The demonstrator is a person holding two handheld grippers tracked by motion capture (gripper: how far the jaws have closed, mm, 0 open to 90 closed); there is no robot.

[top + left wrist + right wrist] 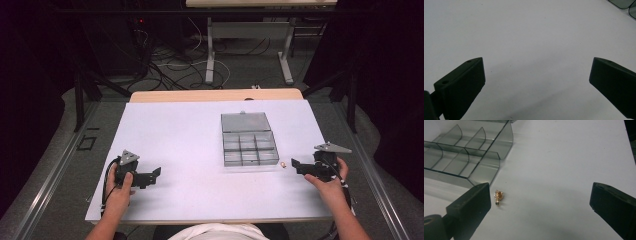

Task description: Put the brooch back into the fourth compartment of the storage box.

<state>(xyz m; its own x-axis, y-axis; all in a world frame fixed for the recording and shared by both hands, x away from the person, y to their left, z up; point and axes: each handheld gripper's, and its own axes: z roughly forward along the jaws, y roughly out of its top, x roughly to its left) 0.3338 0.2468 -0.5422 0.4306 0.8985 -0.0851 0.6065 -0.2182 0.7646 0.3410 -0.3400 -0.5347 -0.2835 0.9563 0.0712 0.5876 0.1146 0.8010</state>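
right gripper (540, 202): jaws spread, nothing between | left gripper (536, 82): jaws spread over bare table (175, 140) | gold trinket (498, 196): on table, just beside open compartment box (486, 167), near right gripper's jaw

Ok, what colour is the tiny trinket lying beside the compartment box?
Gold, with a small dark bead at one end; the trinket shows best in the right gripper view.

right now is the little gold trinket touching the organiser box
Apart. The right gripper view shows bare white table between the gold trinket and the near corner of the grey organiser box; the high view shows the same gap.
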